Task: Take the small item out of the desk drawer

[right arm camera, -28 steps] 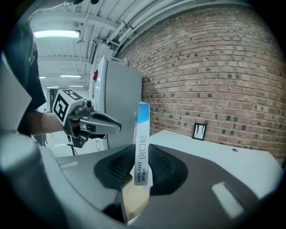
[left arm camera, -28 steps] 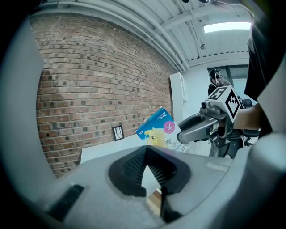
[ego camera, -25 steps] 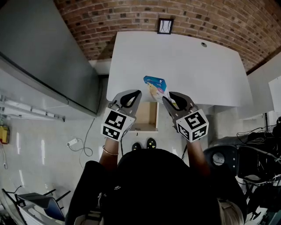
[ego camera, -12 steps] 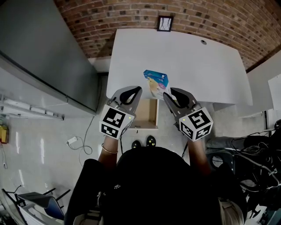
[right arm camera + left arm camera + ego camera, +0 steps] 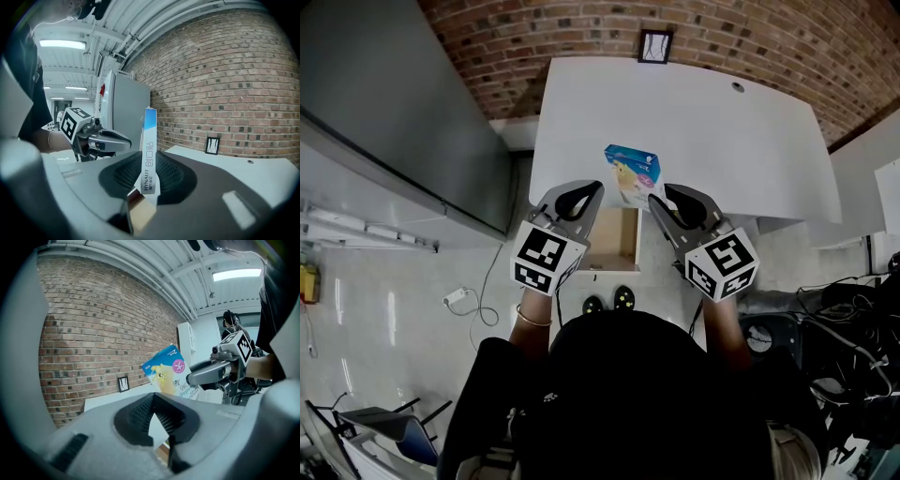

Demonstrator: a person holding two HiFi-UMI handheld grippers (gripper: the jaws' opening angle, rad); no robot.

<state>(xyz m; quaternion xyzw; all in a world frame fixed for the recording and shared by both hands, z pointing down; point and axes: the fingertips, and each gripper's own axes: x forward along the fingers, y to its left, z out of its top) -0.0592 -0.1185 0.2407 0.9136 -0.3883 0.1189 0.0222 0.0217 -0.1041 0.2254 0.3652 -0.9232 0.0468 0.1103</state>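
Note:
A small blue and yellow box [image 5: 633, 173] stands on edge between the pads of my right gripper [image 5: 655, 202], held over the front edge of the white desk [image 5: 741, 150]. In the right gripper view its narrow printed side [image 5: 148, 154] rises upright from the jaws of the right gripper [image 5: 149, 183]. My left gripper [image 5: 594, 190] is shut with nothing in it, just left of the box. In the left gripper view, the box [image 5: 165, 373] shows beyond the left gripper [image 5: 157, 420]. The wooden drawer [image 5: 614, 246] is pulled open below and between both grippers.
A small framed picture [image 5: 654, 45] leans against the brick wall at the desk's far edge. A cable hole [image 5: 738, 86] sits at the desk's back right. A grey cabinet [image 5: 384, 112] stands on the left. Cables and chair parts [image 5: 834, 319] crowd the floor on the right.
The right gripper with the box has edged slightly further over the desk. The left gripper has kept its place, still shut.

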